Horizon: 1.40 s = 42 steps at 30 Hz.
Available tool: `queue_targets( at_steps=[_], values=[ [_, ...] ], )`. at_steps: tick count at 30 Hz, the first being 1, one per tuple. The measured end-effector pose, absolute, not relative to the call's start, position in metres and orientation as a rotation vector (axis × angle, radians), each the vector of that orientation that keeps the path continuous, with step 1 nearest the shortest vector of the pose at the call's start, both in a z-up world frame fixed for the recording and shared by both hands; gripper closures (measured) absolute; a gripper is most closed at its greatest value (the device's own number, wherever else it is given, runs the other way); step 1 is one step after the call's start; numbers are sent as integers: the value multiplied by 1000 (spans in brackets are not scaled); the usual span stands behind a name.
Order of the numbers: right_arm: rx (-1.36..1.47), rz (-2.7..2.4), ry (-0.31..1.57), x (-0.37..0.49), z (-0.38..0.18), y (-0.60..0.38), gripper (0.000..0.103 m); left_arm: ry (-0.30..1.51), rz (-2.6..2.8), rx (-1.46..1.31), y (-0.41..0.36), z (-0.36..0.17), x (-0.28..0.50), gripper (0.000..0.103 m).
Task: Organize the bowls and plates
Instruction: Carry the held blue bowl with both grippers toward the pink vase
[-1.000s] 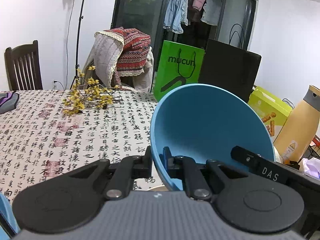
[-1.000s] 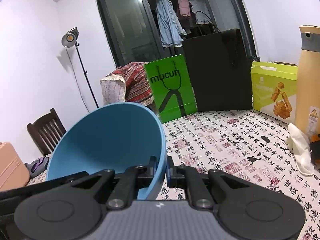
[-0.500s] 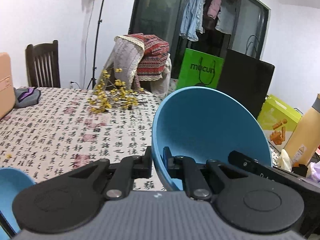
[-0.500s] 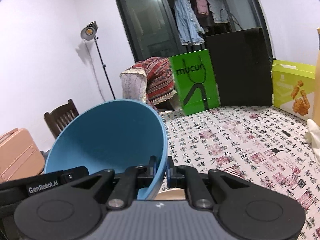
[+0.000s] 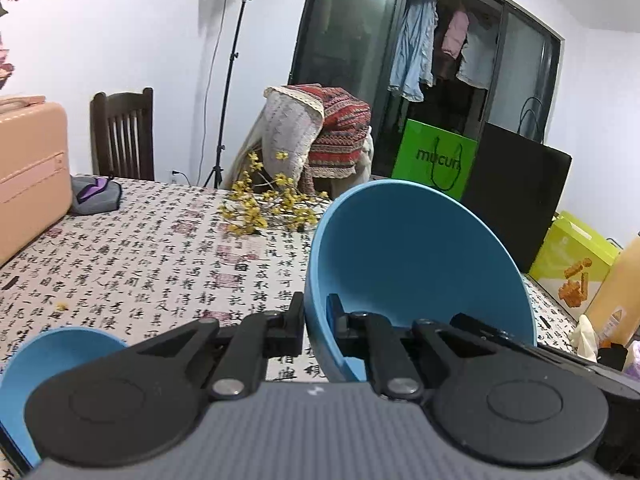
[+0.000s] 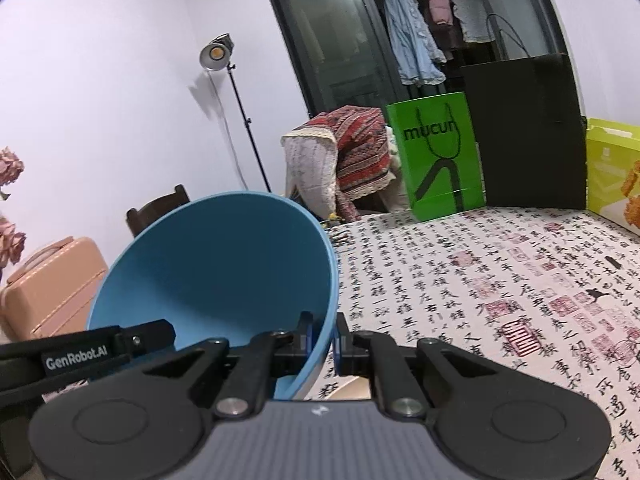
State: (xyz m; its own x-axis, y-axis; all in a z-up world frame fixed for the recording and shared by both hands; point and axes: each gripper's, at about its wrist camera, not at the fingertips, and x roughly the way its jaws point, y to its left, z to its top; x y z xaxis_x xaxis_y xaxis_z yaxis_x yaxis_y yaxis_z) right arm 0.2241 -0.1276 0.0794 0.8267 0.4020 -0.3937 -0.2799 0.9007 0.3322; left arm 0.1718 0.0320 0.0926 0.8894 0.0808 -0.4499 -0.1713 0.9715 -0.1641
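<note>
A large blue bowl (image 5: 412, 256) hangs tilted above the patterned tablecloth (image 5: 160, 256), held from both sides. My left gripper (image 5: 316, 320) is shut on its left rim, one finger inside and one outside. My right gripper (image 6: 324, 336) is shut on the opposite rim of the same blue bowl (image 6: 224, 264). In the right wrist view, the left gripper's black body (image 6: 80, 356) shows beside the bowl. A second blue bowl (image 5: 60, 356) sits on the table at the lower left of the left wrist view, partly hidden by the gripper body.
A pink suitcase (image 5: 28, 172) stands at the table's left edge with a grey pouch (image 5: 96, 196) beside it. Yellow flower sprigs (image 5: 264, 204) lie mid-table. A green bag (image 5: 436, 164), black bag (image 5: 516, 204), yellow box (image 5: 568, 256) and orange bottle (image 5: 620, 292) line the far right.
Both grippers have carried the bowl leftward across the table. The suitcase, the pouch and the second blue bowl have come into view on the left. The grips are unchanged.
</note>
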Motion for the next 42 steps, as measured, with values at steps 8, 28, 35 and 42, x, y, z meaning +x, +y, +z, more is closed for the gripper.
queue_targets(
  at_steps=[8,28,35,42],
  values=[
    [259,419,479,218,85,-110,93,449,174,-211,49,97,158,92],
    [234,547,484,205,101,-46,93,416,280,-234,103,111,121,91],
    [227,574,501,201,103,-30,93,427,299,-244,119,111,115,91],
    [236,611,524,202,100,-14,92,436,319,-263,137,107,108,91]
  ],
)
